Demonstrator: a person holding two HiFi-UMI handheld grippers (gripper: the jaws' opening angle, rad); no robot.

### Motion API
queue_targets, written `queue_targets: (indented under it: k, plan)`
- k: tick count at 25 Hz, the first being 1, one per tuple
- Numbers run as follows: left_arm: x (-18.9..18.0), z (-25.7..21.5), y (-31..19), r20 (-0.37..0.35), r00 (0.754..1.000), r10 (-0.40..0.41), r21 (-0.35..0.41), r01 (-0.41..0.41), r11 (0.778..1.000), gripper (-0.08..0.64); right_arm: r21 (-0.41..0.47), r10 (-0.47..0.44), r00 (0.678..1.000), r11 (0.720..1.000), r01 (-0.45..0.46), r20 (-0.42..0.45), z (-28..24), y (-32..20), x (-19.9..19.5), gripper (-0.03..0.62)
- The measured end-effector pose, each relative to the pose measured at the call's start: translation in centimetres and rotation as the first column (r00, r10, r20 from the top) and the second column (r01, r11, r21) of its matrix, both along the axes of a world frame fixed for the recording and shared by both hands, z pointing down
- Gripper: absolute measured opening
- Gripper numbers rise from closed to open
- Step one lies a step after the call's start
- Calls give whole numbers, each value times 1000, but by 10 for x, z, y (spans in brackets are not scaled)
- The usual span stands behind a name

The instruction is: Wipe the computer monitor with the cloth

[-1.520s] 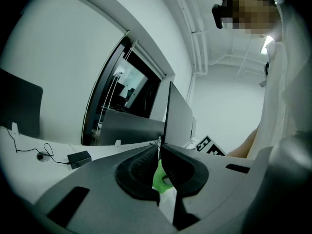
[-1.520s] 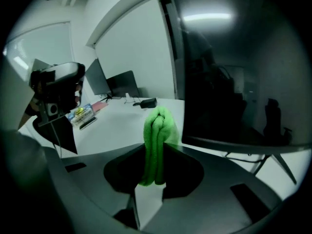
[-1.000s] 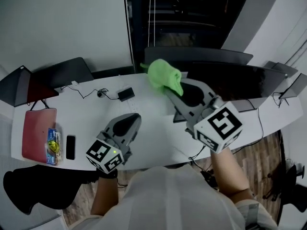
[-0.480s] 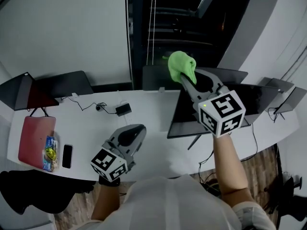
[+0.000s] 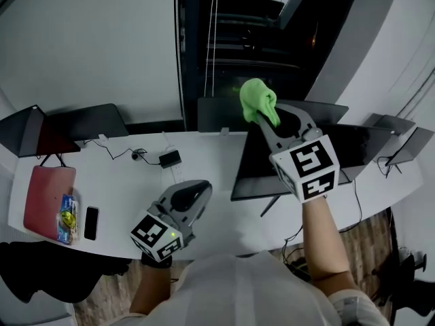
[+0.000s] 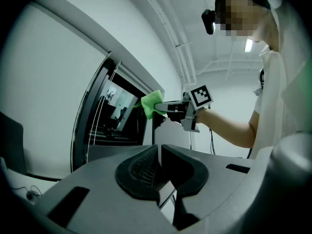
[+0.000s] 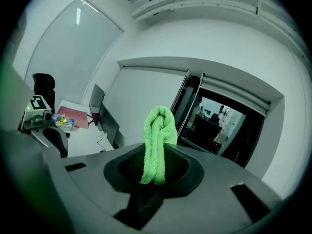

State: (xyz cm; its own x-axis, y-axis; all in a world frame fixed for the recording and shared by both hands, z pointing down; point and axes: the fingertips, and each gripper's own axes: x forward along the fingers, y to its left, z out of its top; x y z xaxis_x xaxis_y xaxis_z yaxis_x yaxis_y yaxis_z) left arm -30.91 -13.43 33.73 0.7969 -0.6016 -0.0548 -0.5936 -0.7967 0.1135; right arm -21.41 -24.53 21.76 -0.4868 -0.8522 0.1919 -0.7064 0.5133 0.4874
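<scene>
The green cloth (image 5: pixel 257 101) is bunched up and pinched in my right gripper (image 5: pixel 262 119), which is shut on it and held up at the top edge of the dark monitor (image 5: pixel 248 172) on the white desk (image 5: pixel 122 182). In the right gripper view the cloth (image 7: pixel 157 140) stands upright between the jaws. My left gripper (image 5: pixel 197 190) hovers low over the desk in front of the monitor's left side, shut with nothing in it. From the left gripper view, the cloth (image 6: pixel 152 104) and the right gripper (image 6: pixel 165 108) appear beyond the closed jaws.
More dark screens stand at the back left (image 5: pixel 88 119) and far right (image 5: pixel 395 129). A pink case (image 5: pixel 47 197), a snack packet (image 5: pixel 66 217), a phone (image 5: pixel 91 223) and a power adapter (image 5: pixel 168 158) with cables lie on the desk's left half. A dark glass doorway (image 5: pixel 258 39) is behind.
My right gripper has lifted the cloth from near the desk up to the monitor's top edge. The left gripper has stayed nearly in place.
</scene>
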Motion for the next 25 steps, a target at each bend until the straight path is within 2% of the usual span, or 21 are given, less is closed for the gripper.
queue_targets:
  k: [11,18,25]
  plan:
    - [35,-12,2,-3,998,61,14,-61,998,34,20,18,1000,1000,-18,-13,0,3,32,71]
    - [82,-17,4,-9,996,89,17,-88,996,34,30,16,1000,999,-16,-15,1,5,68,71]
    - [142,-23,5,-11,995,98,26,-98,995,34,30,7,1000,1000,-6,-21,1,5,121,71]
